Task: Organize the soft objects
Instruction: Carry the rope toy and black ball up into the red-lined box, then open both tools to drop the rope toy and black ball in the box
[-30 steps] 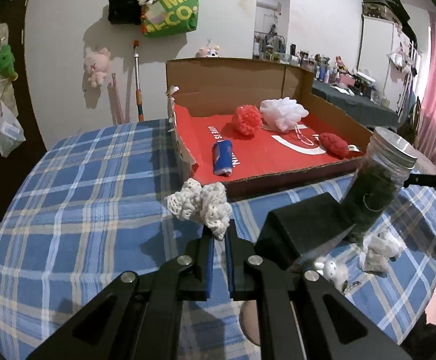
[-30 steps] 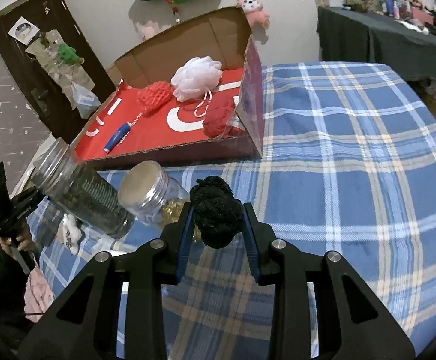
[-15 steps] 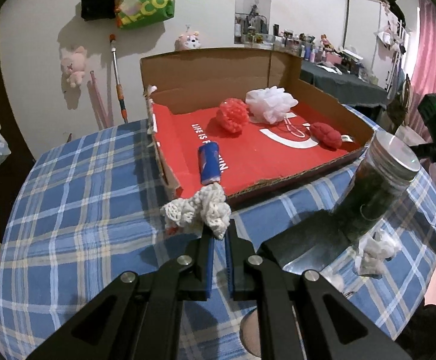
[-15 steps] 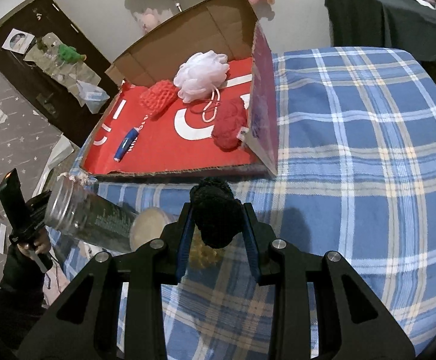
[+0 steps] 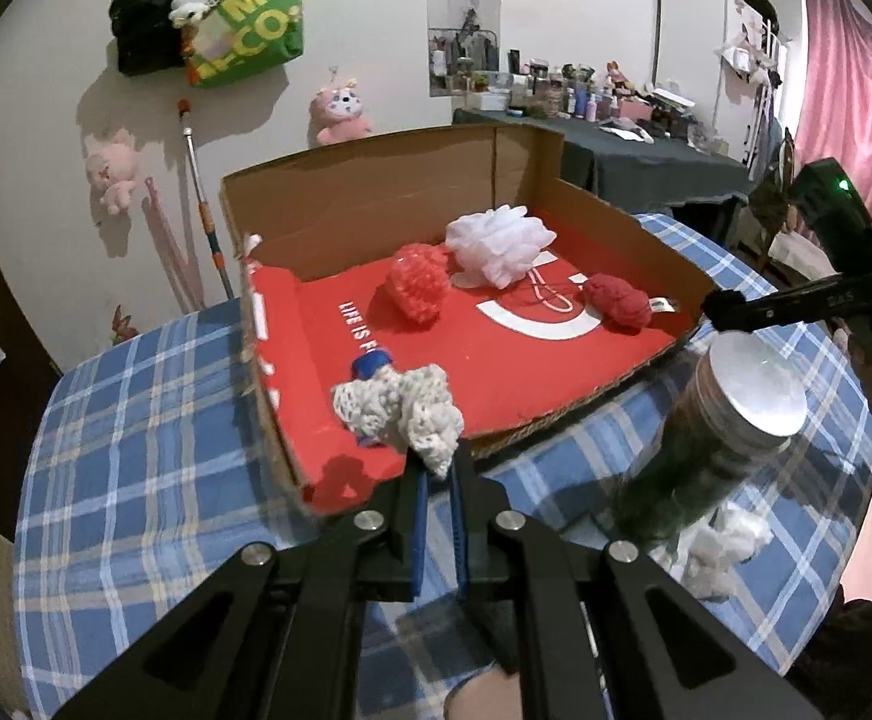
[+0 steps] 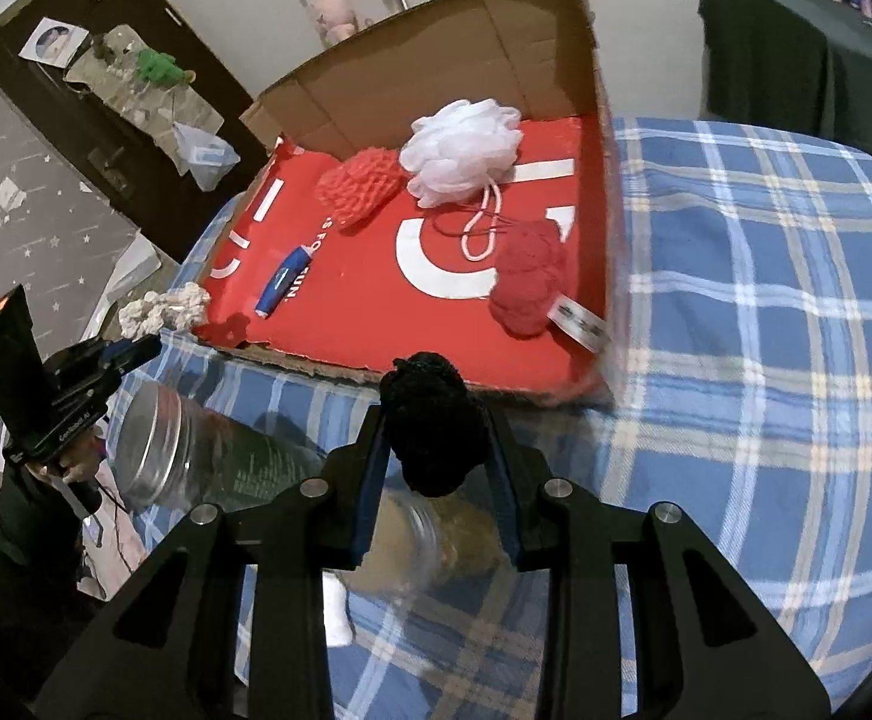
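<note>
My left gripper (image 5: 437, 468) is shut on a cream crochet piece (image 5: 399, 408), which hangs over the near left corner of the open cardboard box (image 5: 375, 210). In the right wrist view the same cream crochet piece (image 6: 165, 309) shows at the box's left corner. A black woolly ball (image 6: 432, 420) is clamped in my right gripper (image 6: 436, 450), just short of the box's front edge. On the red floor of the box lie a white mesh pouf (image 6: 463, 150), a coral knitted piece (image 6: 360, 189), a dark red knitted piece (image 6: 526, 282) and a blue tube (image 6: 284, 276).
The box (image 6: 436, 60) sits on a round table with a blue plaid cloth (image 6: 766, 300). A tall glass jar with a metal lid (image 5: 718, 450) stands near the front, with a white soft lump (image 5: 721, 546) behind it. A second jar (image 6: 429, 546) is under my right gripper.
Both grippers have risen and moved toward the box with their loads. The cream piece now hangs over the box's corner; the black ball has reached its front edge.
</note>
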Demonstrator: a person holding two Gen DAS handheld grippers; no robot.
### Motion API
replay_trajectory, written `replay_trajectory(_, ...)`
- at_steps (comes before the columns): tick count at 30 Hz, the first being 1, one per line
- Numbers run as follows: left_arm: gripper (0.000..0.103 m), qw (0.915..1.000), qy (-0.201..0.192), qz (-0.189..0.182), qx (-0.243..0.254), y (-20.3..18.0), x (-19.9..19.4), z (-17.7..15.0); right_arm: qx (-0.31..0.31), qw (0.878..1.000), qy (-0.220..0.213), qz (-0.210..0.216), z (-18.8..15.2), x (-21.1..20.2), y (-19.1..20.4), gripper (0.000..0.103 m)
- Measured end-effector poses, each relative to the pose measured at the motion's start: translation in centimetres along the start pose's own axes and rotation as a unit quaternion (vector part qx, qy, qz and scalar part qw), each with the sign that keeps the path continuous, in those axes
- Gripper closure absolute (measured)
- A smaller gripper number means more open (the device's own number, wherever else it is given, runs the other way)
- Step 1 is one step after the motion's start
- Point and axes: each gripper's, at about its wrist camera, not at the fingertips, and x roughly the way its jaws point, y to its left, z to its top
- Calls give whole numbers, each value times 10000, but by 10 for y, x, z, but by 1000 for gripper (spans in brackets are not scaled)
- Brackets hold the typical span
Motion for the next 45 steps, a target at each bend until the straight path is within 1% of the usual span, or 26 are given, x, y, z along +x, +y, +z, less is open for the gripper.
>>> replay_trajectory(5,96,9996,175,-194,68,-10,22,17,-96,9998,179,26,17,17,9,73)
replay_trajectory(8,96,9992,251,-254,151,-18,35,28,-241,9994,230,-50,30,26,16,73)
replay_trajectory(11,95,9986,361,-315,243,-23,49,38,-450,9983,341,-176,43,39,24,73)
replay_trajectory(15,95,9975,544,-212,398,-27,72,52,-662,9951,568,-459,62,64,32,73)
replay_trajectory(17,95,9967,653,-231,424,-26,83,58,-764,9932,709,-520,70,75,36,73)
replay_trajectory(22,95,9945,921,-161,471,-26,108,60,-971,9884,927,-713,83,97,44,73)
replay_trajectory(24,95,9935,1011,-135,495,-26,115,58,-946,9870,1055,-764,86,106,43,73)
replay_trajectory(31,93,9927,1063,-139,546,-24,117,58,-985,9825,1267,-948,88,119,42,72)
replay_trajectory(33,89,9924,1091,-129,546,-24,118,58,-1042,9808,1298,-1019,90,119,44,71)
replay_trajectory(34,80,9923,1101,-143,545,-24,118,58,-1059,9801,1331,-1024,90,119,44,66)
replay_trajectory(35,70,9924,1099,-139,545,-24,118,58,-1067,9794,1361,-1040,91,119,45,45)
replay_trajectory(36,68,9925,1083,-123,550,-25,117,57,-1080,9790,1371,-1057,92,121,47,34)
replay_trajectory(37,66,9927,1070,-113,554,-25,117,57,-1116,9784,1368,-1071,92,121,48,29)
replay_trajectory(40,66,9928,1075,-116,524,-25,115,57,-1288,9756,1318,-1195,94,122,54,29)
replay_trajectory(42,60,9931,1054,-118,510,-24,112,56,-1295,9758,1275,-1216,95,120,55,29)
replay_trajectory(43,53,9934,1026,-111,504,-24,110,56,-1304,9759,1262,-1210,95,118,56,29)
replay_trajectory(45,49,9942,953,-96,496,-24,105,57,-1329,9757,1227,-1236,94,114,60,29)
